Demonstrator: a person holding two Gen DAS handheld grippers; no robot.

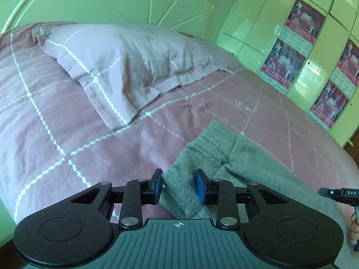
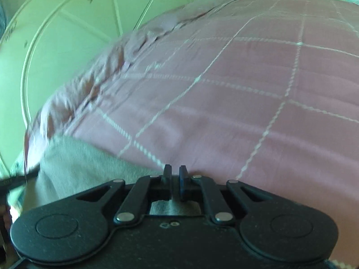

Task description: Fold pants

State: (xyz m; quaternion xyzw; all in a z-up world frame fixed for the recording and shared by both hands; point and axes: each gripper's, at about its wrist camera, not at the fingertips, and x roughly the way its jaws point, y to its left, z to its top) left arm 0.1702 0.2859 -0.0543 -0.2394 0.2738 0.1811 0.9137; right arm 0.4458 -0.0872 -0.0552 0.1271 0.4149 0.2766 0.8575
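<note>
The grey pants (image 1: 224, 154) lie on the pink checked bedspread (image 1: 67, 123), with a folded edge pointing toward the pillow. My left gripper (image 1: 179, 186) sits low over the near corner of the pants. Its blue pads (image 1: 200, 186) stand apart with grey cloth between them, and I see no squeeze on it. In the right wrist view the pants (image 2: 78, 168) run in from the left under my right gripper (image 2: 175, 176). Its fingers are nearly together, and a strip of grey cloth shows between and behind them. That view is blurred.
A lilac pillow (image 1: 125, 67) lies at the head of the bed by the pale green headboard (image 1: 157, 0). Green cupboards with red posters (image 1: 303, 22) stand along the right. Part of the right gripper's body (image 1: 334, 194) and a hand (image 1: 354, 224) show at the right edge.
</note>
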